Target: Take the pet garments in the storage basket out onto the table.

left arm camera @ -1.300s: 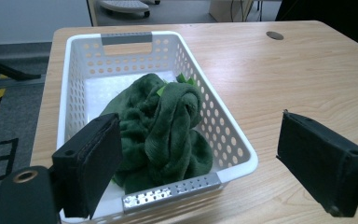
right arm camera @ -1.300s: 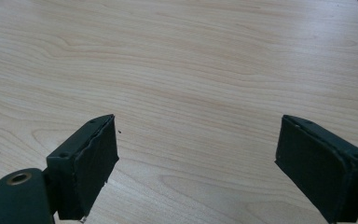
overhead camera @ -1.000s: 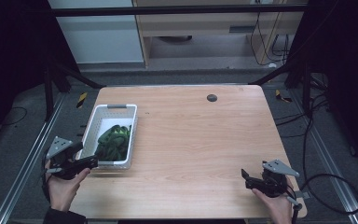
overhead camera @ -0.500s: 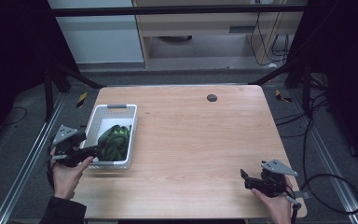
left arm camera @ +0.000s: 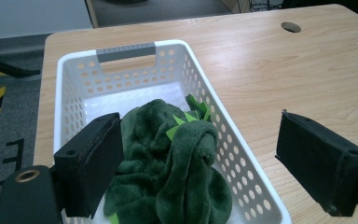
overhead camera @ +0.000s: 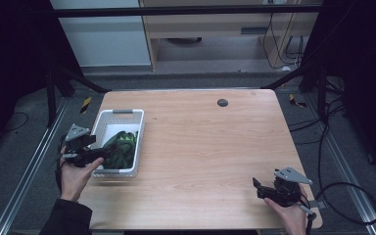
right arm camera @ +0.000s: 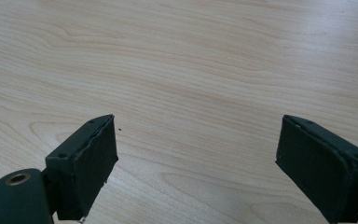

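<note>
Lining up left gripper, jaws spread, over green plush in basket; right gripper idle, spread too.

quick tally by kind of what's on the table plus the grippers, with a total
white basket: 1
green plush toy, lying in the basket: 1
grippers: 2, the left gripper and the right gripper, both open
total: 4
</note>
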Action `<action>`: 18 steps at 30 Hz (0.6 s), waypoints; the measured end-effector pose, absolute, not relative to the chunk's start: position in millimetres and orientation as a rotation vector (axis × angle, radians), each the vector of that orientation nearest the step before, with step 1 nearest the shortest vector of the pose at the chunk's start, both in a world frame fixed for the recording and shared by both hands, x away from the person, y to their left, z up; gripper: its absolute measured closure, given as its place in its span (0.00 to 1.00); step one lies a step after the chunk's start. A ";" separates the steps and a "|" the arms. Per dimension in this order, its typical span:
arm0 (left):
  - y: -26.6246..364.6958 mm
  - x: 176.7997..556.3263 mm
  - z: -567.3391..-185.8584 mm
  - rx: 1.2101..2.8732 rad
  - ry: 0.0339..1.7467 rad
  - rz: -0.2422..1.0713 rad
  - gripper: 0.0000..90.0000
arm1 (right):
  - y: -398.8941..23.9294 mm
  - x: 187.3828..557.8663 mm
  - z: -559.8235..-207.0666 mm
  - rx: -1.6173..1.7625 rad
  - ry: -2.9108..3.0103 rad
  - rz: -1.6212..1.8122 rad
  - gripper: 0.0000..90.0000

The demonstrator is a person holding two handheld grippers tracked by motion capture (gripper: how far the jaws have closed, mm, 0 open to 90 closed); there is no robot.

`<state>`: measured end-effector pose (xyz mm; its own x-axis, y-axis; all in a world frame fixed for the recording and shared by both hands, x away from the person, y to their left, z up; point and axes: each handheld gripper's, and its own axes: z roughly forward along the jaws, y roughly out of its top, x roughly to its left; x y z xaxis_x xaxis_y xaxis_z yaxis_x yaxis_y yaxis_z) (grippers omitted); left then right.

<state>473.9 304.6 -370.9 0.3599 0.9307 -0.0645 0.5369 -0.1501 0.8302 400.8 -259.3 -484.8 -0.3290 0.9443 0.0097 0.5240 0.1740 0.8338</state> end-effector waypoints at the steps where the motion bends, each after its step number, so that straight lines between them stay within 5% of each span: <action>1: 303.0 477.0 -371.5 1.820 1.289 0.605 0.15 | -259.5 400.9 -484.7 1.378 1.929 1.045 0.14; 18: 292.4 500.7 -371.3 1.929 1.298 0.587 0.17 | -260.1 401.7 -484.3 1.392 1.931 1.053 0.14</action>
